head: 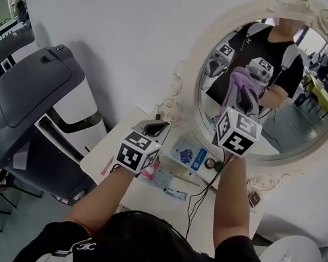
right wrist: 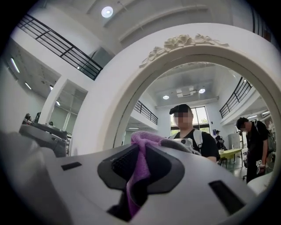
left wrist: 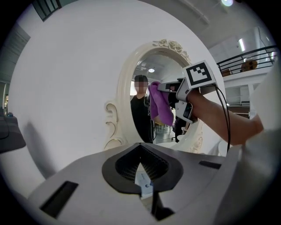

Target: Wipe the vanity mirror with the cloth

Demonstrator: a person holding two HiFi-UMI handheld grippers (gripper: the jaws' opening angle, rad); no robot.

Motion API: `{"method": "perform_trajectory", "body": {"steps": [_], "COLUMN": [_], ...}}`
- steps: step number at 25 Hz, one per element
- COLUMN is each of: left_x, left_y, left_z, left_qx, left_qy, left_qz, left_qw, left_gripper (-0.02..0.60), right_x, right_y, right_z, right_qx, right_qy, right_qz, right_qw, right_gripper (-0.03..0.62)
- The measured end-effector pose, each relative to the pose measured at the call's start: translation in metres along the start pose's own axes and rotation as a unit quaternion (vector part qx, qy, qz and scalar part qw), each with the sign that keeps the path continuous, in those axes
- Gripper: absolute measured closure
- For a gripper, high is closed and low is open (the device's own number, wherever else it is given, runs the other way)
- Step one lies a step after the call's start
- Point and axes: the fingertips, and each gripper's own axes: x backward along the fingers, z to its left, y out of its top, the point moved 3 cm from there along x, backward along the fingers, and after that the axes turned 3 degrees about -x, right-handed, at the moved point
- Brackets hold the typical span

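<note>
Just one mirror (head: 309,132), one cloth (right wrist: 137,184) in right gripper (right wrist: 142,154); left gripper (left wrist: 142,166) closed.

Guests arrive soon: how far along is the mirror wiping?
Done: the right gripper is shut on the purple cloth. In hand: the cloth is up at the mirror glass. Remaining: the wiping itself; how much glass is clean cannot be told.

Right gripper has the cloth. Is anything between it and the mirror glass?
Nothing visible. The right gripper holds the purple cloth right up at the mirror glass. The left gripper sits lower, off to the side.
</note>
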Motion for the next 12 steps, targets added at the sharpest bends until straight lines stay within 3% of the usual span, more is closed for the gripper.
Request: {"method": "perform_trajectory", "body": {"steps": [7,12], "left_x": [0.012,0.012], "left_y": [-0.007,-0.009], "left_z": [0.028,0.034], "left_qx": [0.011,0.013], "left_qy": [0.023,0.023], "left_qz": [-0.001,-0.002], "left_qw": [0.9997,0.9997], "left_gripper": [0.586,0.586], "right_x": [-0.030,-0.044], "right_y": [-0.002,0.006], "right_z": [0.047,0.069], "right_qx": [0.028,0.033], "right_qy": [0.037,0.039], "right_qz": [0.014,0.019], "right_qw": [0.999,0.999], "right_gripper": [0.539,0.539]}}
